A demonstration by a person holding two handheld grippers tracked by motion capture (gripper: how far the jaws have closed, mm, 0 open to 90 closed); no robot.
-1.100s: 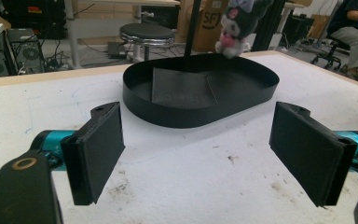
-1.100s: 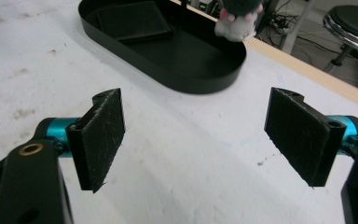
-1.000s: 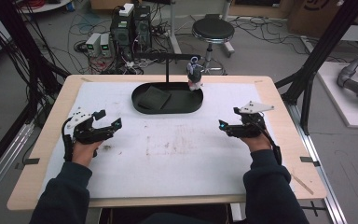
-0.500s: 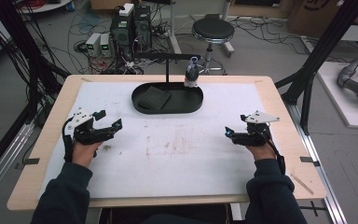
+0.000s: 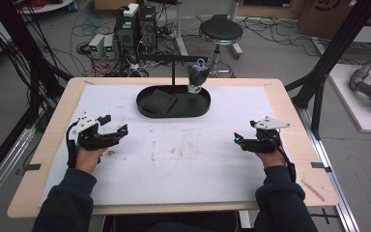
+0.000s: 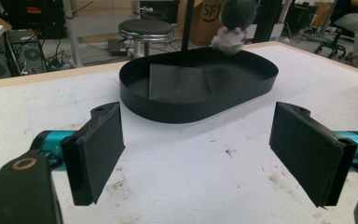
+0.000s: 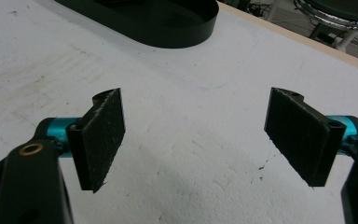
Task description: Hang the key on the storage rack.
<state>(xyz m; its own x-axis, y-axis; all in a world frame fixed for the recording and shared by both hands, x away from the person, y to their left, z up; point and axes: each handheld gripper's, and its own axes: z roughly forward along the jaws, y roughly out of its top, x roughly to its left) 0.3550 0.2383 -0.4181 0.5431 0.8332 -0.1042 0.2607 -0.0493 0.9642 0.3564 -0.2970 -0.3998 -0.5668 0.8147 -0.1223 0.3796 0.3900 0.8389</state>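
Observation:
A black oval tray [image 5: 200,107] sits at the back middle of the white mat, with a flat dark pad [image 5: 158,102] lying in its left half. From a black post's crossbar [image 5: 166,58] a small dark and white plush toy [image 5: 196,77] hangs over the tray's right end. My left gripper [image 5: 116,123] rests open at the left of the mat, holding nothing. In the left gripper view the wide-apart jaws [image 6: 198,149] face the tray [image 6: 168,109] and the toy [image 6: 233,23]. My right gripper [image 5: 244,131] rests open at the right, and its empty jaws [image 7: 193,135] point toward the tray's wall [image 7: 177,35].
The stained white mat [image 5: 183,159] covers the wooden table [image 5: 299,145]. Behind the table are a round stool [image 5: 221,31], computer cases [image 5: 135,24] and cables on the floor. Black frame struts [image 5: 335,53] rise at both sides.
My right gripper has drawn back toward the near edge and a little to the right. The left gripper has barely moved. Both stay open.

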